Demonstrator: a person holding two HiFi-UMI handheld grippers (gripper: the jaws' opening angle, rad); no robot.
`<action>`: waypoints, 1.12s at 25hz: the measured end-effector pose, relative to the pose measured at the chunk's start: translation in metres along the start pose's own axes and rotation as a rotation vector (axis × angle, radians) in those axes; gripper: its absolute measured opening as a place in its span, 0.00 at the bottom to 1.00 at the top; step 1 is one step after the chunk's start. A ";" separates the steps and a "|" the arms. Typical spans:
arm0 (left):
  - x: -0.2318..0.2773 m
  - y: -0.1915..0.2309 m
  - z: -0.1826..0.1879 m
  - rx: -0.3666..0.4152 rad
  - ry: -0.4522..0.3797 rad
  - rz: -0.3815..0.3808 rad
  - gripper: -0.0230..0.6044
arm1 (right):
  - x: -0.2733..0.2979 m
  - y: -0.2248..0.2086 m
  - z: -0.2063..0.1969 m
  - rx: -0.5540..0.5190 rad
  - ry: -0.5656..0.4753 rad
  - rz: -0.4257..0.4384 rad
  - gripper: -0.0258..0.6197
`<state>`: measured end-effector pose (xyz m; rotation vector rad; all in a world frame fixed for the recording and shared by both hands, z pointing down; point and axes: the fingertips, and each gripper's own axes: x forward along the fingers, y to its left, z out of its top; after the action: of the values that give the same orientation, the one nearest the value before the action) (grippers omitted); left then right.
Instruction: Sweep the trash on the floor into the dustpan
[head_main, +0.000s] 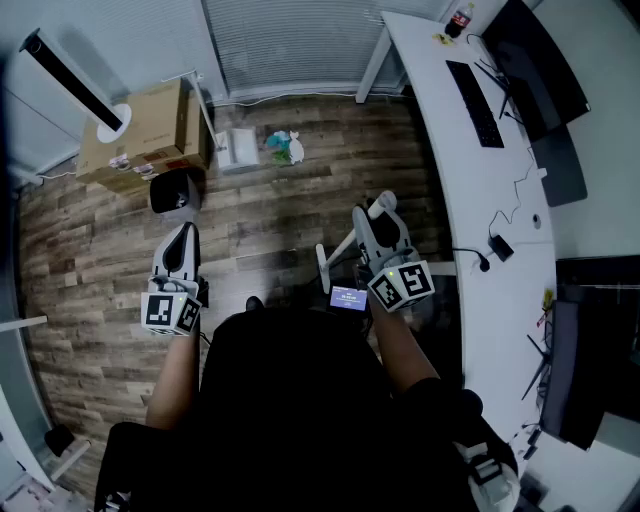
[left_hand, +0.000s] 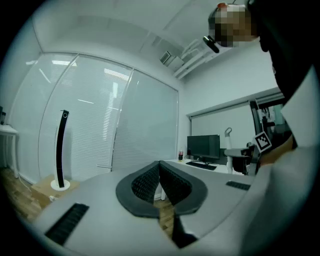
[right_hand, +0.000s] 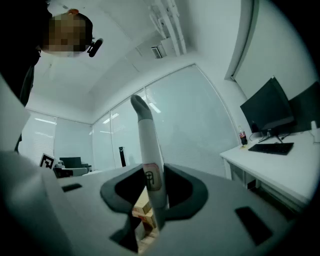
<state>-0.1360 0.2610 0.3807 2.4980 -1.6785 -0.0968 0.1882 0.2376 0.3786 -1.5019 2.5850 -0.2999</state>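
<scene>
Your left claw is closed: its ribbed pads meet along one line and nothing sits between them. It is held level at your left side, above the wooden floor. Your right claw is clamped on a white handle. The handle stands close to upright between the pads, rises well above the claw and ends in a curved grey tip. A small printed label on the handle sits just at the pads. What hangs at the handle's lower end cannot be made out from the gripper view. In the head view a white piece shows just left of this claw, but its shape is not clear. The trash, a small heap of green and white scraps, lies on the floor near the blinds, well ahead of both claws. What appears to be the white dustpan lies just left of the heap; whether the two touch cannot be told. A cardboard box stands further left, with a slim black tower on a round white base beside it. The white surface runs along your right side, carrying a keyboard, a monitor and a bottle.
</scene>
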 end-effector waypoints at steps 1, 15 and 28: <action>-0.004 0.001 0.001 0.002 -0.005 0.001 0.03 | -0.003 0.003 -0.001 -0.004 0.006 0.003 0.21; -0.018 -0.023 0.000 0.003 -0.004 -0.049 0.03 | -0.038 0.014 0.007 -0.041 0.011 0.011 0.21; -0.034 -0.047 -0.003 0.044 0.014 -0.041 0.03 | -0.045 0.008 0.000 -0.023 0.012 0.049 0.21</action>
<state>-0.1058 0.3102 0.3761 2.5584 -1.6423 -0.0465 0.2038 0.2801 0.3775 -1.4457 2.6391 -0.2751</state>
